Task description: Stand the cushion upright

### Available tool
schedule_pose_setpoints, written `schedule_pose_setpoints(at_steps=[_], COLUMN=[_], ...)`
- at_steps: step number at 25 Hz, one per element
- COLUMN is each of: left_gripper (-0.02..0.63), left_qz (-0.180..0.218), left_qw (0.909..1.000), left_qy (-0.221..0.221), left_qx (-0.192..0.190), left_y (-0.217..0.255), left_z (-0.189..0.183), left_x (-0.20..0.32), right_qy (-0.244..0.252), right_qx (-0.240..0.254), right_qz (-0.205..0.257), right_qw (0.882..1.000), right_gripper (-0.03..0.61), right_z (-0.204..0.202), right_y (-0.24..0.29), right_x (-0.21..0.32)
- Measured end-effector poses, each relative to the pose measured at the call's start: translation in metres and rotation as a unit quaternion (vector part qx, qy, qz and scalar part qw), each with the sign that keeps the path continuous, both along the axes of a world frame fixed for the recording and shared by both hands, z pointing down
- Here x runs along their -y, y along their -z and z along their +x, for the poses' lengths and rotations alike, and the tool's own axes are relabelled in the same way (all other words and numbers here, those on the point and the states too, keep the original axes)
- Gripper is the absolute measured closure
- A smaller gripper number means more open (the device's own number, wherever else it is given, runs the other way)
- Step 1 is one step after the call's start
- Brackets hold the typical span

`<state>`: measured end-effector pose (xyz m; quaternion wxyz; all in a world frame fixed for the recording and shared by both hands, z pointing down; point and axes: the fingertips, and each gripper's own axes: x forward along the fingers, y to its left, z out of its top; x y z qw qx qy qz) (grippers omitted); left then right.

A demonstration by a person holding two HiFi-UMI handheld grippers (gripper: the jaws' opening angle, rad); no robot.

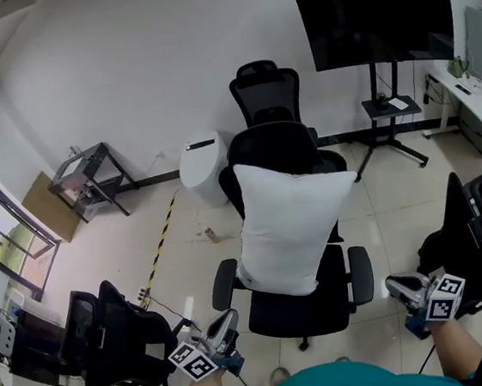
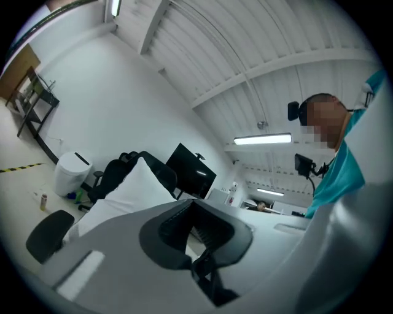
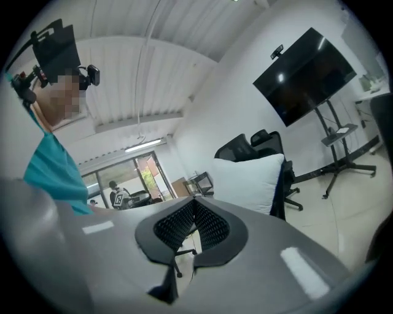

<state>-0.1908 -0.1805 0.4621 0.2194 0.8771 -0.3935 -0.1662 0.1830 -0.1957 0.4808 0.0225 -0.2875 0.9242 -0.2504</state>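
Note:
A white cushion point(image 1: 288, 226) stands upright on the seat of a black office chair point(image 1: 302, 309), leaning on its backrest. It also shows in the left gripper view as the cushion point(image 2: 132, 187) and in the right gripper view as the cushion point(image 3: 249, 181). My left gripper point(image 1: 227, 322) is low at the chair's left, apart from the cushion, jaws together and empty. At the chair's right my right gripper point(image 1: 396, 284) is also apart from the cushion. In their own views the left gripper point(image 2: 190, 205) and the right gripper point(image 3: 194, 202) show pads that meet with nothing between.
A second black chair point(image 1: 266, 90) and a white bin point(image 1: 202, 166) stand behind. A TV on a stand point(image 1: 372, 13) is at the back right, a metal rack point(image 1: 92, 174) at the back left. More dark chairs sit at the left point(image 1: 119, 336) and right point(image 1: 479, 230).

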Motion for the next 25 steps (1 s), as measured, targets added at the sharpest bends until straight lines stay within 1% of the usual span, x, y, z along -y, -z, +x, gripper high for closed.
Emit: schedule_pose_setpoints(at_steps=[2, 4, 6, 10, 13, 16, 20, 21, 23, 25], left_gripper=[0.603, 0.603, 0.603, 0.603, 0.603, 0.603, 0.603, 0.603, 0.603, 0.603], left_qz=[0.014, 0.024, 0.029, 0.037, 0.054, 0.057, 0.057, 0.062, 0.077, 0.085], left_qw=[0.9999, 0.9996, 0.9992, 0.9979, 0.9950, 0.9923, 0.9895, 0.9891, 0.9885, 0.9872], left_qy=[0.003, -0.002, -0.012, -0.052, -0.084, -0.109, -0.132, -0.133, -0.125, -0.122], left_qx=[-0.003, 0.014, 0.023, 0.013, 0.003, 0.010, 0.008, 0.014, 0.039, 0.057], left_y=[0.010, 0.018, 0.022, 0.020, 0.024, 0.028, 0.026, 0.027, 0.028, 0.031], left_z=[0.003, -0.003, -0.013, -0.034, -0.055, -0.072, -0.081, -0.082, -0.081, -0.072], left_x=[-0.020, -0.042, -0.065, -0.122, -0.170, -0.215, -0.271, -0.282, -0.303, -0.324], right_qy=[0.022, 0.032, 0.031, 0.007, -0.026, -0.048, -0.070, -0.075, -0.085, -0.093], right_qx=[-0.011, -0.013, -0.011, -0.019, -0.015, -0.017, -0.022, -0.022, -0.021, -0.021], right_qz=[0.013, 0.025, 0.035, 0.044, 0.035, 0.021, 0.026, 0.030, 0.037, 0.048], right_qw=[1.000, 0.999, 0.999, 0.999, 0.999, 0.998, 0.997, 0.996, 0.995, 0.994], right_gripper=[0.575, 0.575, 0.575, 0.575, 0.575, 0.575, 0.575, 0.575, 0.575, 0.575], right_z=[-0.017, -0.034, -0.050, -0.081, -0.107, -0.131, -0.139, -0.139, -0.135, -0.126], right_y=[0.006, 0.015, 0.023, 0.022, 0.015, 0.013, 0.024, 0.027, 0.031, 0.039], right_x=[-0.017, -0.043, -0.071, -0.138, -0.198, -0.257, -0.318, -0.330, -0.355, -0.379])
